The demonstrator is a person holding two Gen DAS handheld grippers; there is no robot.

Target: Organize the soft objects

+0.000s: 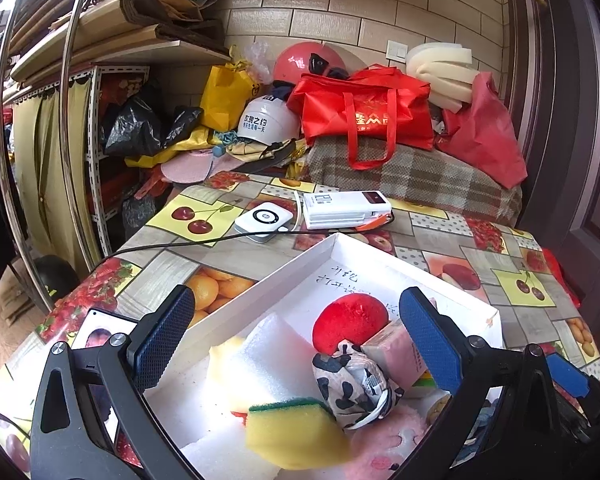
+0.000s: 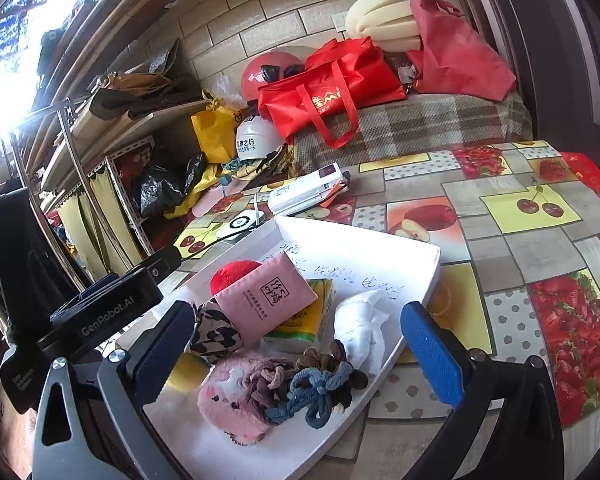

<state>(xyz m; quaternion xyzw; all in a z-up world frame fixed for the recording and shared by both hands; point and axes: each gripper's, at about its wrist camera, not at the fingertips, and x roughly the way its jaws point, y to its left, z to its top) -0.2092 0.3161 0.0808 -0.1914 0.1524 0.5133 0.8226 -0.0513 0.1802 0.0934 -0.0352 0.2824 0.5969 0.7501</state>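
White shallow cardboard tray [image 1: 260, 280] on a glossy fruit-print tablecloth [image 2: 540, 240]; all positions referenced to the tray.

Contents: red fuzzy ball [image 1: 350, 326] toward the far wall; beside it a flat pink tissue pack [image 2: 266, 294] lying tilted on a green-yellow pack. White foam block [image 1: 272, 356] in the left part. Yellow sponge with green scouring face [image 1: 296, 432] at the near edge. Spotted cloth bundle [image 1: 356, 388] mid-tray. Pink plush piece [image 2: 228, 404] and a knot of stretchy hair ties [image 2: 312, 384] near the front; crumpled white cloth [image 2: 360, 328] by the right wall.

Left gripper [image 1: 300, 340]: angled downward over the tray, jaws fully spread, nothing gripped; foam, ball and bundle lie between the pads.

Right gripper [image 2: 300, 356]: likewise tilted down, jaws wide, empty; hair ties and plush sit between its pads.
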